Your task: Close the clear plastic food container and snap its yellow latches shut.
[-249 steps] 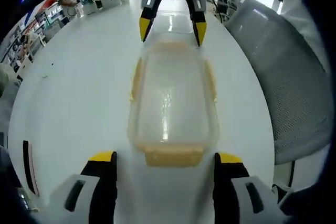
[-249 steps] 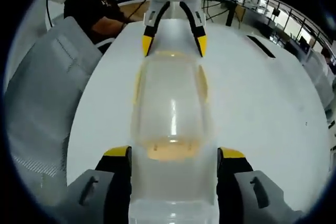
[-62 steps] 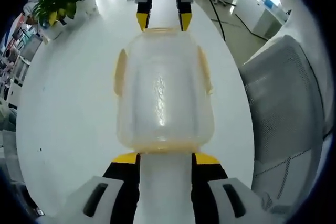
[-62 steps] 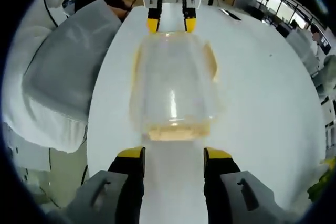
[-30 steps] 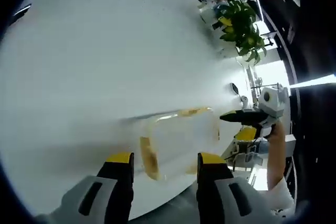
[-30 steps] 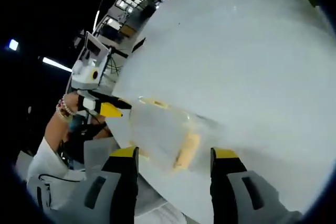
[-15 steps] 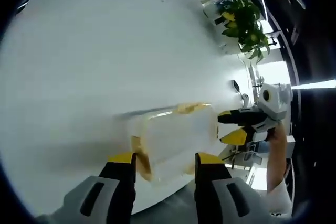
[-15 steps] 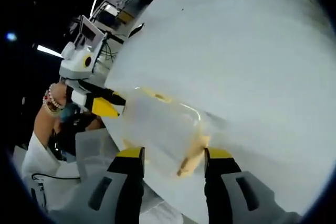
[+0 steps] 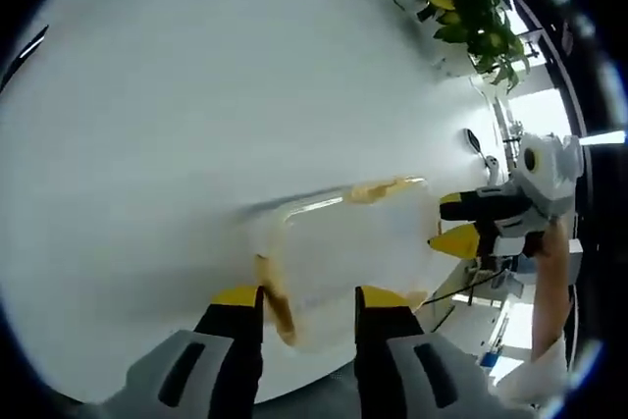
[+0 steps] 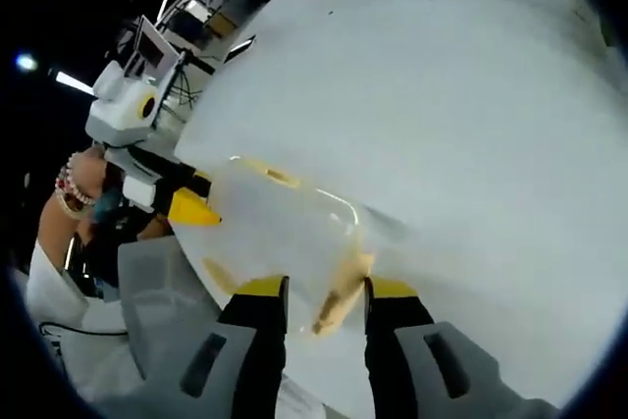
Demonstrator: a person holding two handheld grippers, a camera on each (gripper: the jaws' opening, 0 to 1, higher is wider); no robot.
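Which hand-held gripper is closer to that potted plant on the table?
Right. The potted plant stands beyond the container's far end, where the right hand-held gripper works; the left hand-held gripper is at the near end.

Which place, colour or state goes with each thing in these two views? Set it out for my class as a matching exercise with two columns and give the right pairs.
Things:
1. food container
2. table
3. potted plant
4. end latch

Descriptions:
A. green leaves, at the far edge of the table
B. yellow, between the right gripper's jaws
C. clear plastic, lying on the table
D. white, bearing the container

Pairs: 1-C, 2-D, 3-A, 4-B
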